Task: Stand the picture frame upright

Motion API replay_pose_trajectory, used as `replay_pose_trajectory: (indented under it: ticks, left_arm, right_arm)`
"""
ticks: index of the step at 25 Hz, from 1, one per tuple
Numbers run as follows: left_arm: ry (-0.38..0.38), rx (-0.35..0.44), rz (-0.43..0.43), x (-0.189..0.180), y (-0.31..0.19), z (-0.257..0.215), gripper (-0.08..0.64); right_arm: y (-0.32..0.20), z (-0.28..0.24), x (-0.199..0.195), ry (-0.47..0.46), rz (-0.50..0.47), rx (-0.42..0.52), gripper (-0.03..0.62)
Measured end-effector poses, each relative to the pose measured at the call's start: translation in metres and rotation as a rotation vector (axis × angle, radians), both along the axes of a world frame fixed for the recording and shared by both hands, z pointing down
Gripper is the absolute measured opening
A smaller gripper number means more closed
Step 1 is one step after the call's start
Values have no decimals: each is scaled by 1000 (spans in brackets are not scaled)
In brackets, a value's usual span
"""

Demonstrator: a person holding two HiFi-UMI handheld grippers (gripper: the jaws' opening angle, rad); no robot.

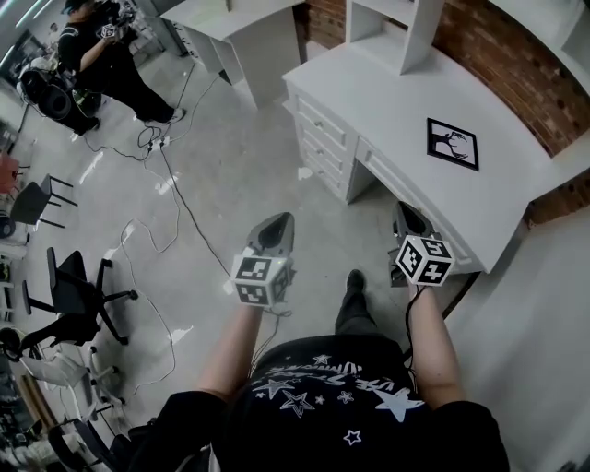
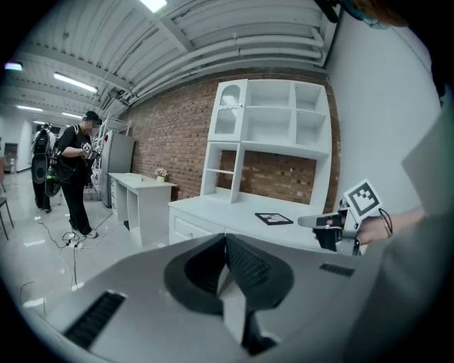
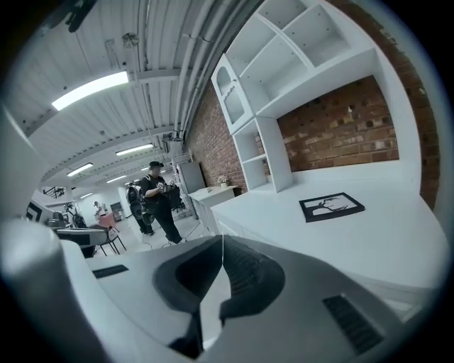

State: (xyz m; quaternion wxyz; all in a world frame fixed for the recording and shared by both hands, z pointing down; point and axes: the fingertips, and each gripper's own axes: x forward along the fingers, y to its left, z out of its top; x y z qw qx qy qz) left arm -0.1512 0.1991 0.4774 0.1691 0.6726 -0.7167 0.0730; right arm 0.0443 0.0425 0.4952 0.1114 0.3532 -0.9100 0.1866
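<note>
A black picture frame [image 1: 453, 144] with a white picture lies flat on the white desk [image 1: 387, 92], near the brick wall. It also shows in the right gripper view as the picture frame [image 3: 331, 206] and, small and far, in the left gripper view as the picture frame [image 2: 274, 219]. My left gripper [image 1: 277, 224] hangs over the floor, short of the desk, jaws shut and empty. My right gripper [image 1: 408, 216] is at the desk's front edge, well short of the frame, shut with nothing in it. The left gripper [image 2: 226, 237] and right gripper [image 3: 222, 239] both show closed tips.
A white shelf unit [image 3: 284, 64] stands on the desk against the brick wall. A second white desk [image 1: 235, 23] is further off. A person in black [image 1: 101, 64] stands on the floor among cables [image 1: 166, 203]. Black chairs [image 1: 78, 295] stand at the left.
</note>
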Motion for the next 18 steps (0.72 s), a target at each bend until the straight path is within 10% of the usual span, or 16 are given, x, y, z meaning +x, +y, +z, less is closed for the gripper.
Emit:
replay_pose_trajectory:
  ticks: [18]
  left_arm:
    - [15,-52,42,21,-162,4,18]
  right_arm:
    - [-153,27,13,14,30,-111,15]
